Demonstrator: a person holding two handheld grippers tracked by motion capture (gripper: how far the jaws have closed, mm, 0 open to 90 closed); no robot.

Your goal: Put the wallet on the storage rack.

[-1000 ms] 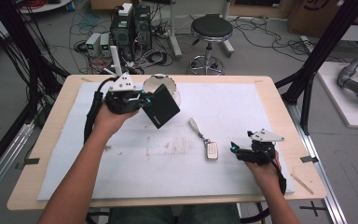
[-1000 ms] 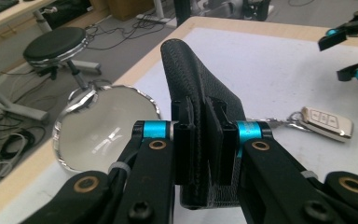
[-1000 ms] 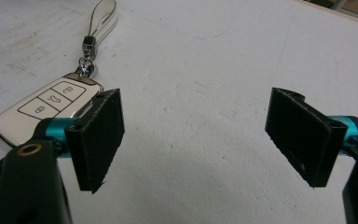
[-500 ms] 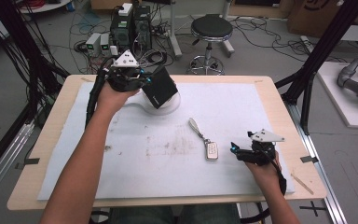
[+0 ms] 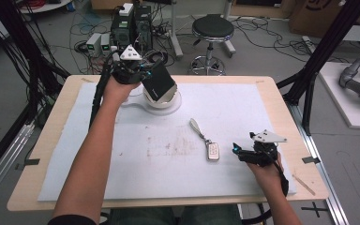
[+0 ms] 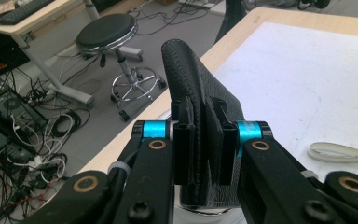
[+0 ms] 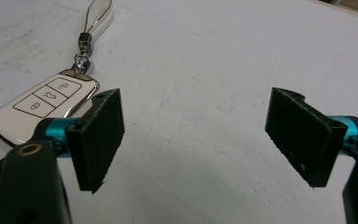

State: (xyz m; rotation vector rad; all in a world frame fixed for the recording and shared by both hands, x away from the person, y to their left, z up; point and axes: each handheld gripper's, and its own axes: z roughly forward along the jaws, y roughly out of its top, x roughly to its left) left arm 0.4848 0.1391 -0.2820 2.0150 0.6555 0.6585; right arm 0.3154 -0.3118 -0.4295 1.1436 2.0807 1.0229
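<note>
The left gripper (image 5: pixel 143 77) pinches a black textured leather wallet (image 5: pixel 158 84) above a round white dish (image 5: pixel 168 104) at the bench's (image 5: pixel 281 112) far left. I judge it the carrying step; next, lower and release. The right gripper's (image 5: pixel 243 152) fingers stand spread beside a white car key fob (image 5: pixel 212 151).

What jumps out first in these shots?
The left claw, at the table's far left, is clamped on a black wallet held over a clear round dish; the left gripper view has its pads pressing the wallet. Mid-table on the white mat lies a white car key with a strap. Just right of it the right claw rests open, nothing between its pads.
</note>
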